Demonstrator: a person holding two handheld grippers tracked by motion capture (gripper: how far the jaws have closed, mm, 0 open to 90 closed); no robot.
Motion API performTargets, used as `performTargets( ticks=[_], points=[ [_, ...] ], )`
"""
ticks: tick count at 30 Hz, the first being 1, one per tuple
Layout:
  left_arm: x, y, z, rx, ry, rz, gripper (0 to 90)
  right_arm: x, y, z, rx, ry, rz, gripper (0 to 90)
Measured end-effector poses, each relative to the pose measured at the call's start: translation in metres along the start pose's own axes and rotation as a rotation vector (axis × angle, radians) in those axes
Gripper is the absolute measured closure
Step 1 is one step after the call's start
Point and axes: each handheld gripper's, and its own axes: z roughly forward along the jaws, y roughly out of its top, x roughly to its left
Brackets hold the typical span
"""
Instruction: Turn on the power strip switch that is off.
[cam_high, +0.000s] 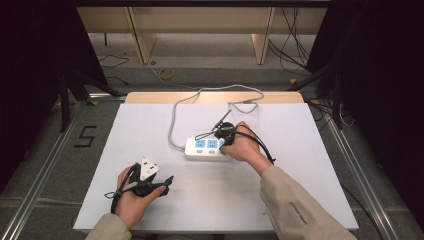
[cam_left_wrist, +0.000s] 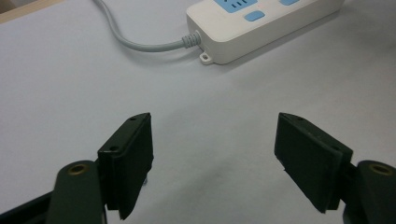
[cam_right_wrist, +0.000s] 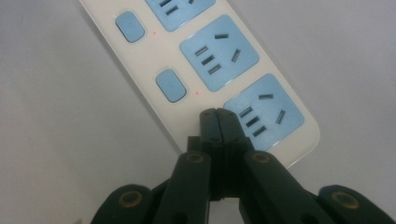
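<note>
White power strip (cam_high: 207, 149) sits mid-table, right gripper (cam_high: 226, 134) on its near-right end, jaws pressed together with nothing between them. Right gripper view: closed tips (cam_right_wrist: 217, 122) sit over the strip (cam_right_wrist: 140, 74) right at the edge of the last blue socket face (cam_right_wrist: 264, 112), where a third switch would line up; whether they actually touch the casing I can't tell. Ahead of the tips are two blue rocker switches (cam_right_wrist: 171, 86), each with a small red dot beside it, plus two more blue socket faces. The high view gives none of that detail but shows the grey cord (cam_high: 172, 125) looping off the strip's left end toward the far table edge. Left gripper (cam_high: 150, 184) rests near the front-left of the white table (cam_high: 300, 165), jaws spread wide, holding nothing. Left gripper view: bare table between the pads (cam_left_wrist: 128, 163), the strip's cord end (cam_left_wrist: 261, 32) ahead and right of them, with strain relief and a small mounting tab. Readable writing: a black "5" (cam_high: 86, 136) on the floor left of the table; small print on the right sleeve (cam_high: 299, 212) is too tiny to read. No brand visible on the strip.
</note>
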Motion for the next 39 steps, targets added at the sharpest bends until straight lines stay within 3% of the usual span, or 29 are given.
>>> performTargets(
  ticks=[16, 27, 39],
  points=[
    [0.0, -0.001, 0.001, 0.008, -0.002, -0.002, 27.9, -0.008, -0.006, -0.008, -0.062, 0.014, 0.023, 90.0],
    [0.0, -0.001, 0.001, 0.009, -0.001, -0.003, 27.9, -0.011, -0.012, -0.016, -0.069, 0.008, 0.023, 90.0],
    [0.001, -0.002, 0.002, 0.015, 0.0, -0.007, 27.9, -0.016, -0.029, -0.029, -0.101, 0.008, 0.031, 86.3]
  ],
)
